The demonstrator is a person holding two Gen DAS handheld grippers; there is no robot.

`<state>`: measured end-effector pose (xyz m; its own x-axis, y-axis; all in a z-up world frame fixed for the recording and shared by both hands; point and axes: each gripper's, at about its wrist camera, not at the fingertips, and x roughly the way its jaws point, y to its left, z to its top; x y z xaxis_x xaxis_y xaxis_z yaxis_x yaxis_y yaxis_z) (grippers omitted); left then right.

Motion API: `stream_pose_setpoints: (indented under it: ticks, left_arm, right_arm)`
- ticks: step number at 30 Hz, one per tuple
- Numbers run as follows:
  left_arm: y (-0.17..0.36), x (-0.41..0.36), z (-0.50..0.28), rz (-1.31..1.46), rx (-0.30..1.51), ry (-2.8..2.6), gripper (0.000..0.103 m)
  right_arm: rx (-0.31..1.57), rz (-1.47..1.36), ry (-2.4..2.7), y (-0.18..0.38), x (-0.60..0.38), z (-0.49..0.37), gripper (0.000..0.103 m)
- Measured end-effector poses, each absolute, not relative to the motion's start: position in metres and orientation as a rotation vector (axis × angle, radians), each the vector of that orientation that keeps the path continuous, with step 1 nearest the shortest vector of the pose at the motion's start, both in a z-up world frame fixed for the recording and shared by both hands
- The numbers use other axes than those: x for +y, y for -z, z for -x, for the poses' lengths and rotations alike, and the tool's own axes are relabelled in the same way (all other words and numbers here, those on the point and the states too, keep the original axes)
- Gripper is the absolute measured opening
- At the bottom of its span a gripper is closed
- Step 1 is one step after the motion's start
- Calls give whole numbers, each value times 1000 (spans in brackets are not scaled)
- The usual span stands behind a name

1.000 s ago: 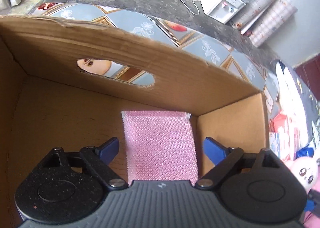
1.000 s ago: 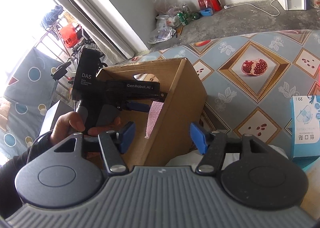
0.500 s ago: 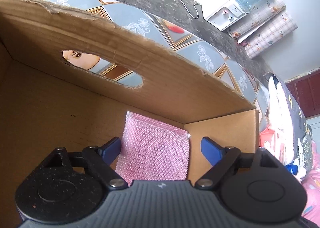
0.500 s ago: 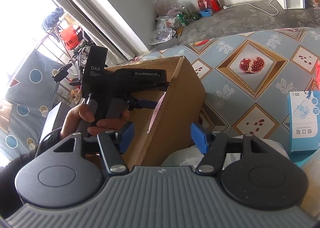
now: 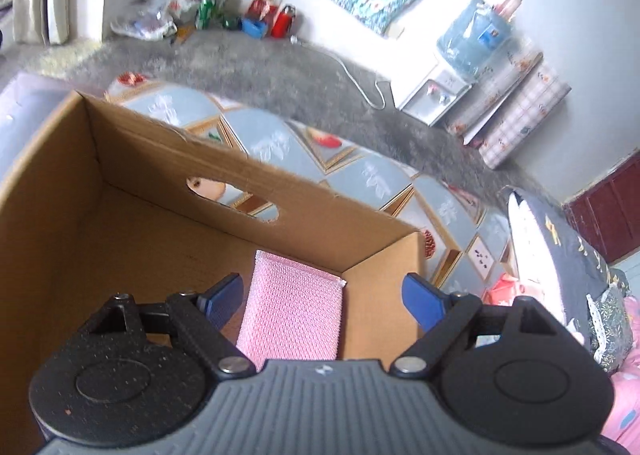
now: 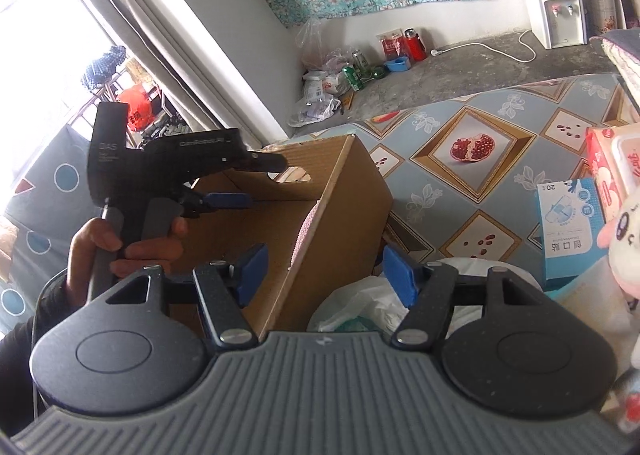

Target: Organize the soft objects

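Your left claw [image 5: 322, 297] hangs over the cardboard box [image 5: 132, 159], spread wide and holding nothing. Below it, the pink cloth [image 5: 294, 317] stands against the box's inner wall near a corner, touching neither blue finger. Your right claw [image 6: 322, 269] is partly spread and empty, just outside the box's near corner, above a white plastic bag [image 6: 360, 305]. Farther right, a plush toy [image 6: 624, 235] sits beside a blue packet [image 6: 568, 227] on the patterned bedspread [image 6: 460, 195].
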<state>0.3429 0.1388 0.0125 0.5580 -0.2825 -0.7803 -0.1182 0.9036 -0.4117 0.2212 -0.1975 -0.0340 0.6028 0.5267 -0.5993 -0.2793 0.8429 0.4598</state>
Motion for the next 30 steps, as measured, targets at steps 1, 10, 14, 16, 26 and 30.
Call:
stream_pose_setpoints:
  ticks: [1, 10, 14, 16, 26, 30]
  left_arm:
    - [-21, 137, -335, 441, 971, 113, 88]
    - [-78, 81, -258, 283, 816, 236, 88]
    - [-87, 39, -233, 185, 769, 293, 88]
    - [-84, 13, -222, 122, 751, 323, 88]
    - [-27, -123, -221, -186, 794, 525, 88]
    - [-5, -159, -238, -240, 823, 570, 88]
  right_arm:
    - [791, -339, -467, 33, -202, -216, 64]
    - [726, -359, -351, 20, -268, -159, 64]
    - [681, -340, -279, 9, -307, -137, 64]
    - [663, -331, -234, 3, -328, -129, 65]
    - [647, -411, -152, 1, -423, -160, 65]
    - [680, -413, -170, 12, -435, -200, 62]
